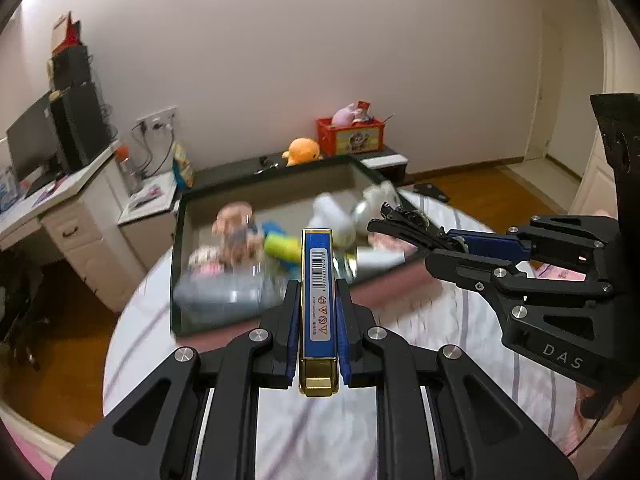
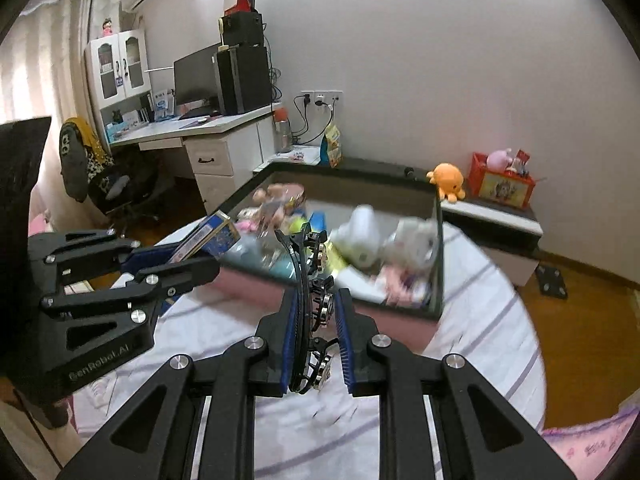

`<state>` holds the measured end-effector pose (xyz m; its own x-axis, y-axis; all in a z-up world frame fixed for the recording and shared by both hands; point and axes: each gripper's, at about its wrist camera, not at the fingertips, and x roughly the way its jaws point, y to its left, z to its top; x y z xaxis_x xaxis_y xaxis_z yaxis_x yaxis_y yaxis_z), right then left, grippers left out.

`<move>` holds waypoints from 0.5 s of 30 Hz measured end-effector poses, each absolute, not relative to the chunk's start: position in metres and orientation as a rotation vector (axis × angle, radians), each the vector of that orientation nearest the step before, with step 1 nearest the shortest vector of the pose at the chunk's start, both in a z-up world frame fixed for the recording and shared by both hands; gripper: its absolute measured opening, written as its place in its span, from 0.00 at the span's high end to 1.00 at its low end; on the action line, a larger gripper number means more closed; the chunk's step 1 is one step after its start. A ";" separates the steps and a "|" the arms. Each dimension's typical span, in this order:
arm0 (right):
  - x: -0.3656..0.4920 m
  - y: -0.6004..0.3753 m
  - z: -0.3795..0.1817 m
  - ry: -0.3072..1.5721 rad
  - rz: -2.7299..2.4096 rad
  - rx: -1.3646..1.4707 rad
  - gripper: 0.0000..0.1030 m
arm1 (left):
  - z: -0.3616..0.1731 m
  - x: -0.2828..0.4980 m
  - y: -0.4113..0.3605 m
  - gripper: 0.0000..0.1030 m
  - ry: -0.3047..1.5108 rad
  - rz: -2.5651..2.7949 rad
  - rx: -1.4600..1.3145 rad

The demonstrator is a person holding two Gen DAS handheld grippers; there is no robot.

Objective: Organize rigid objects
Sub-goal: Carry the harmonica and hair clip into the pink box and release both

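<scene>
Left wrist view: the left tongs (image 1: 318,292) are clamped on a slim blue and gold box (image 1: 317,300), standing on its narrow edge between the blue pads, its barcode label facing up. Just beyond the tips lies a dark-rimmed open bin (image 1: 179,240), blurred, holding small toys, a white plush figure (image 1: 374,200) and a clear bottle. The bin rests on a bed with a white, purple-striped sheet (image 1: 420,328). To the right of the left tongs, the right tongs (image 1: 394,220) reach toward the bin's far corner, gripping a black studded strap.

Right wrist view: the right tongs (image 2: 318,300) are closed on the black strap with round metal studs (image 2: 310,300), which runs lengthwise between the pads and curves out past the tips. Ahead sits the same bin (image 2: 438,240). To the left, the left tongs (image 2: 192,258) hold the blue box (image 2: 210,234), tilted, near the bin's near edge.
</scene>
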<state>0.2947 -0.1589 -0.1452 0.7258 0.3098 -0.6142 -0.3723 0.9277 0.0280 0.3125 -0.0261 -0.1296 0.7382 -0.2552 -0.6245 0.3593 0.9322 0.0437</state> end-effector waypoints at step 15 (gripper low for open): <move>0.450 -0.159 -0.175 0.835 0.292 -0.153 0.82 | -0.164 0.486 -0.066 0.85 0.905 -0.350 0.300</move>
